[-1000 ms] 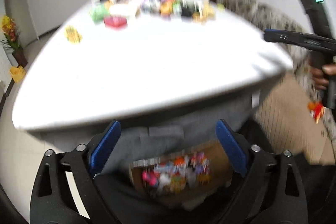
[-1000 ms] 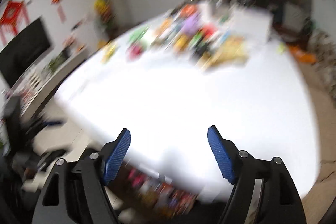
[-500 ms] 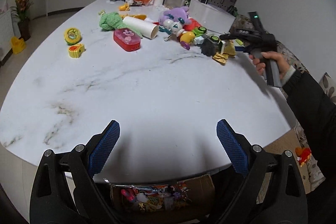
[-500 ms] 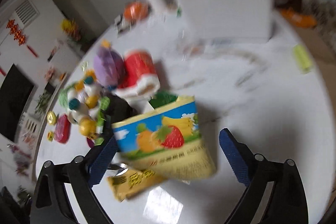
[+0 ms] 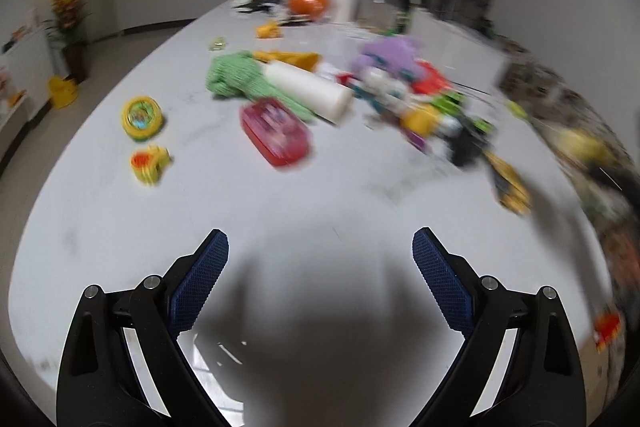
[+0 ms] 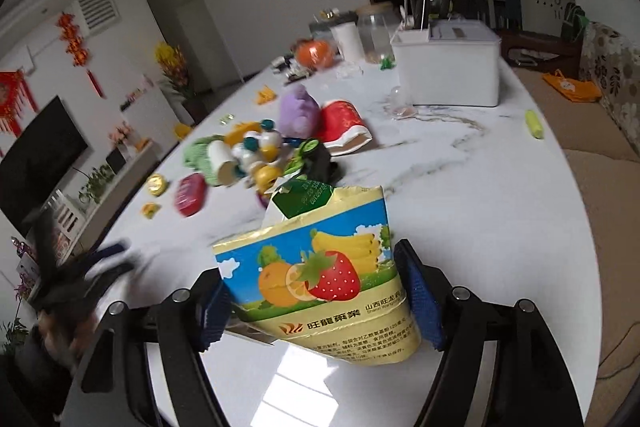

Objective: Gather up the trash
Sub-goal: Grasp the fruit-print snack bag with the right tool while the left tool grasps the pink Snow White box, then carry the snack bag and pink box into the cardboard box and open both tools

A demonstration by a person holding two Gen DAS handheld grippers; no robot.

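My right gripper (image 6: pixel 316 291) is shut on a yellow snack packet (image 6: pixel 320 275) with fruit pictures and holds it above the white marble table (image 6: pixel 460 195). A green-topped wrapper (image 6: pixel 304 197) sticks up behind the packet. My left gripper (image 5: pixel 320 275) is open and empty, low over the near part of the table (image 5: pixel 240 211). A yellow wrapper (image 5: pixel 510 183) lies at the right in the blurred left wrist view. The left gripper shows blurred at the left edge of the right wrist view (image 6: pixel 96 267).
A heap of toys lies mid-table: a green plush (image 5: pixel 236 79), a white roll (image 5: pixel 312 91), a red case (image 5: pixel 276 135), a purple plush (image 6: pixel 298 109), a red cup (image 6: pixel 344 125). A white box (image 6: pixel 448 67) stands at the back. Two yellow toys (image 5: pixel 142 117) lie left.
My right gripper has closed on the yellow fruit packet and lifted it off the table. My left gripper has moved forward over the table, still open.
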